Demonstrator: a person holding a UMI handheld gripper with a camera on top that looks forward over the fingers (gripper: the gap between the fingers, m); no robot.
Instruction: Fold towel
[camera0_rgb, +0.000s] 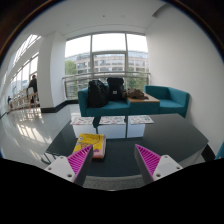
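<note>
**Glass-dark surface, tongs spread, towel not clearly in sight**

Magenta pads mark the tongs (112, 160), which stand spread with nothing between them, held above the near edge of a dark, glossy surface (150, 138). Just ahead of the left finger lies a yellow folded thing (90, 141) with a reddish strip beside it; it may be the towel, but I cannot tell cloth from paper or a book here. Farther ahead, at the far edge of the surface, lie several white printed sheets (112, 121).

The main risk, as I judge it, is closing on the wrong thing: if the yellow item is not the towel, a descent there wastes the move and may push it off the near edge. The glossy top also looks slippery, so a thin layer could slide ahead of the fingers rather than lift.

Room is good to the right of the tongs, where the surface is bare. Beyond it stands a teal sofa (170, 98) carrying dark bags (106, 91), well apart, with bright windows (105, 52) behind. A person (33, 88) stands far off to the left, near the windows there.
</note>
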